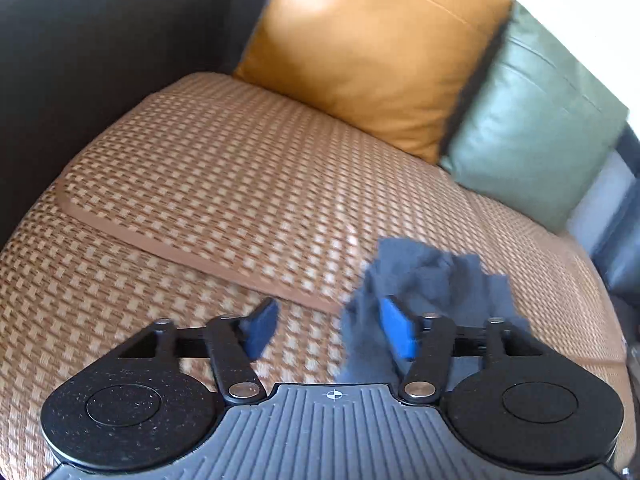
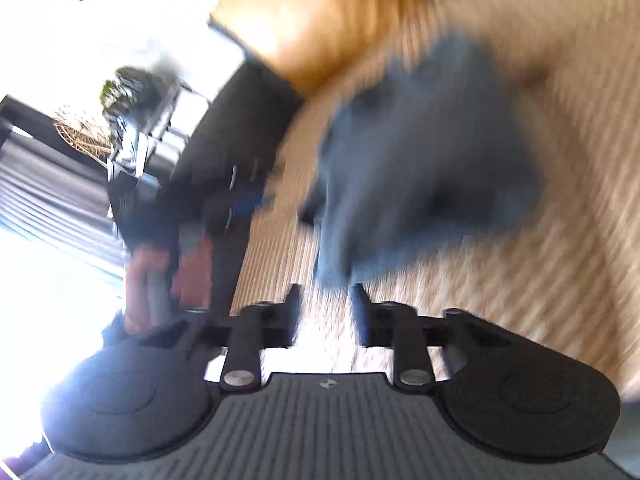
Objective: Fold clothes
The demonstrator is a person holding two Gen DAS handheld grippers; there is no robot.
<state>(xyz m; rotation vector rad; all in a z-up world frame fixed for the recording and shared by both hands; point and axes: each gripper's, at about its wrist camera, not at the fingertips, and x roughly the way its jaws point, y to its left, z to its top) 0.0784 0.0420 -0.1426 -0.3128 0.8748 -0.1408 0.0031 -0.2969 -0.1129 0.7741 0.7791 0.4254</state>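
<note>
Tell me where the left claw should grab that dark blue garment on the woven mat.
Probably the near-left edge of the dark blue garment, coming from the left. The left claw is open there, one blue pad beside the bunched fabric hanging at that edge. The garment lies crumpled on the woven mat, so that raised fold is easiest to pinch.

Daylight brightens both fisheye views. The left wrist view is mildly smeared, with a sheen on the orange cushion (image 1: 372, 52). The right wrist view is heavily motion-blurred, its window (image 2: 48, 264) at left blown out white; edges curve.
</note>
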